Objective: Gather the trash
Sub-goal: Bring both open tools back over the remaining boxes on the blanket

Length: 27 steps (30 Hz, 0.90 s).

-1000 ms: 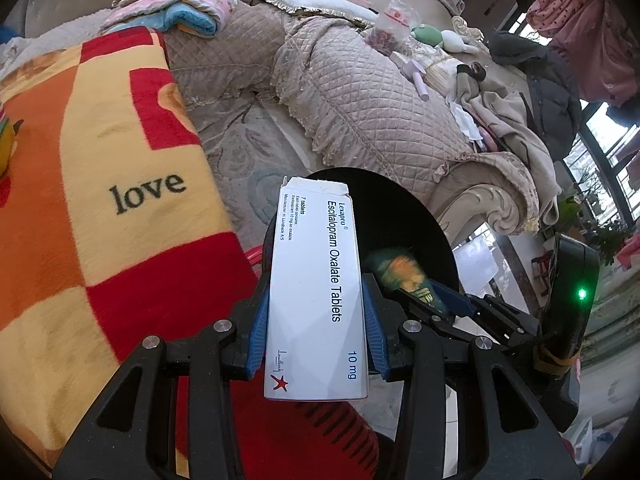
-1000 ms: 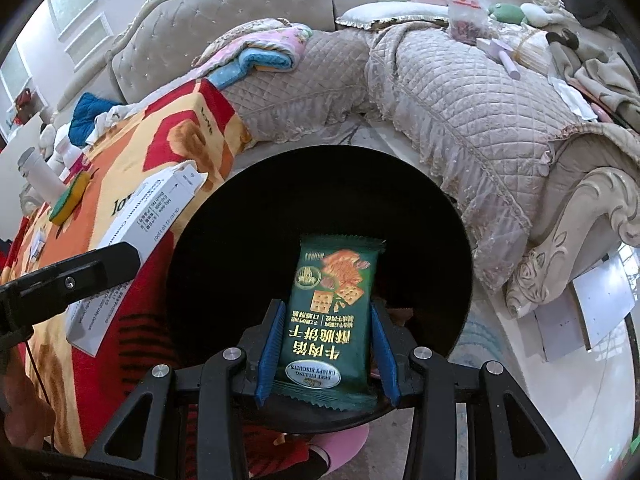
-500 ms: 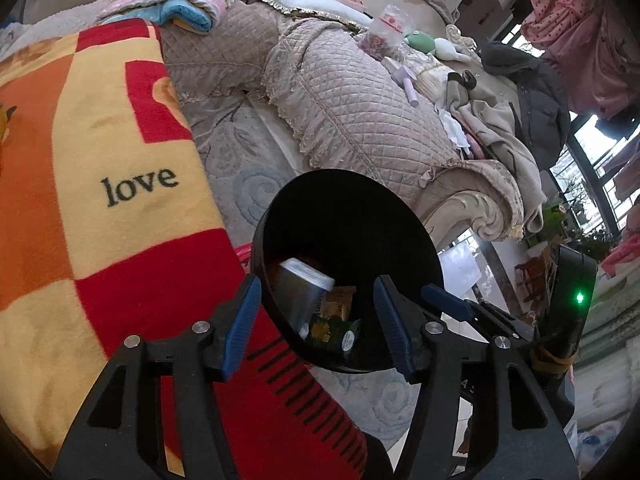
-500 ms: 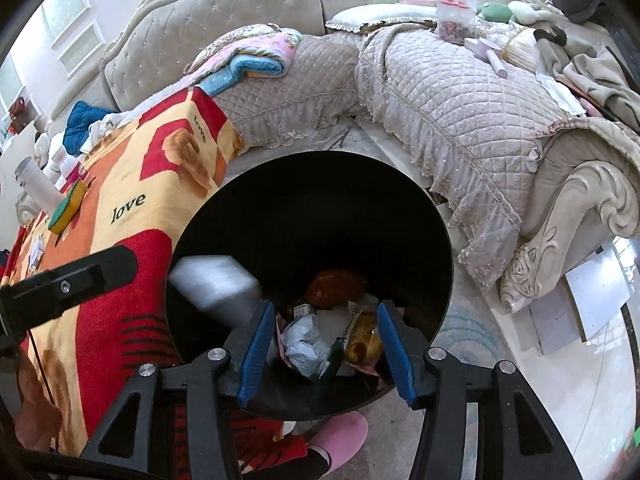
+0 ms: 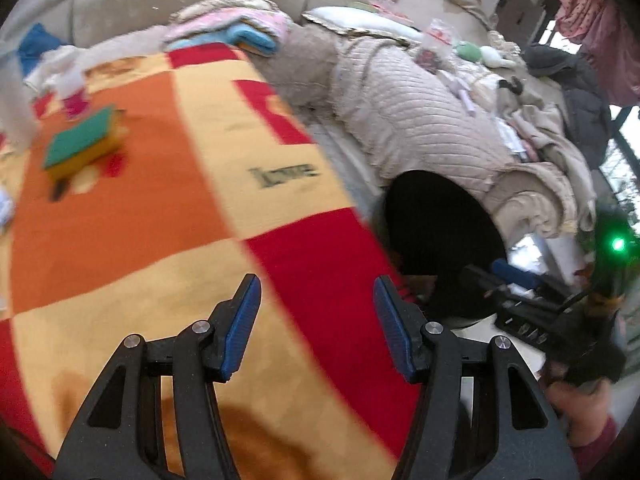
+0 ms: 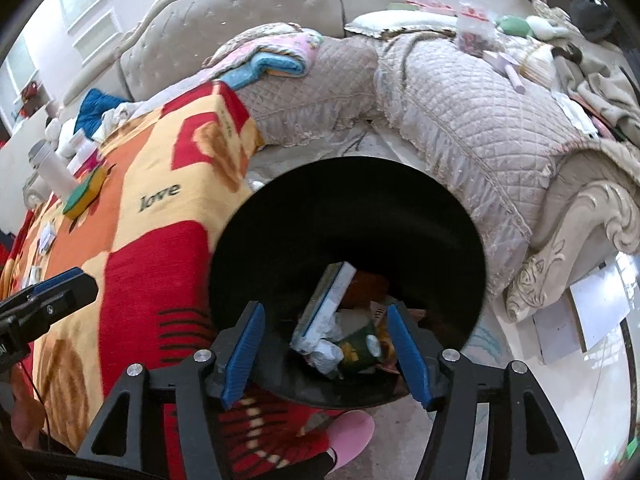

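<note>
Now both tongs are shown empty: the white box and green wrapper, clamped a second ago, lie in the round black bin. The right tongs are seen opening above them, nothing between the blue pads. The left tongs, apart, are held over the fleecy chequered blanket.

A red, orange and yellow checked blanket printed "love" carries a green-topped yellow sponge. Beside it runs a beige quilted sofa; a pink slipper rests on the floor.
</note>
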{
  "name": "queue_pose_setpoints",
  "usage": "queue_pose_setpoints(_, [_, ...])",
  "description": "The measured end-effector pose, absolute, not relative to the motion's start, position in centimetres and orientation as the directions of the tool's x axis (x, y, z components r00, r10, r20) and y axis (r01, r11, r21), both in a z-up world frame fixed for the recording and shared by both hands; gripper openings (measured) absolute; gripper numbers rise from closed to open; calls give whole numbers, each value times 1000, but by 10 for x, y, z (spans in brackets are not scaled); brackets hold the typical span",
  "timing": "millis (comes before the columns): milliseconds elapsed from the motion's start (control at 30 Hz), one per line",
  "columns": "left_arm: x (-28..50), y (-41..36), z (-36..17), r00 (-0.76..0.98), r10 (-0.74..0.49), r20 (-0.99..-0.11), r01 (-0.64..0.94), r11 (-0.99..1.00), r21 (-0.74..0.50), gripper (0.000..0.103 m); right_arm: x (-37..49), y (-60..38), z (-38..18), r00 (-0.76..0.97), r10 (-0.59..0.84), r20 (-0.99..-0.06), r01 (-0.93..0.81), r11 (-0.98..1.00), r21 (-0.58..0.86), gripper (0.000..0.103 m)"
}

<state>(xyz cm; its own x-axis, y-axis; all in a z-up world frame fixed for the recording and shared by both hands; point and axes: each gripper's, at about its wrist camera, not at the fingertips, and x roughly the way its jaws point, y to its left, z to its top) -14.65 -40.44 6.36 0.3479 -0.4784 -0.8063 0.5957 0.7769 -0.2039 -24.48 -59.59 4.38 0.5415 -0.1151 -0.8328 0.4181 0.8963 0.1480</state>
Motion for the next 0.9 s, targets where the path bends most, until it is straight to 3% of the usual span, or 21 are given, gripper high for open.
queue_pose_setpoints(700, [-128, -209, 60, 544, -269, -795, 353, 933, -75, 57, -156, -445, 68, 558, 17, -830, 216, 962, 165, 71])
queue_pose_setpoints(900, [-119, -162, 63, 578, -235, -782, 311, 949, -55, 57, -127, -405, 65, 556, 86, -827, 197, 953, 231, 72])
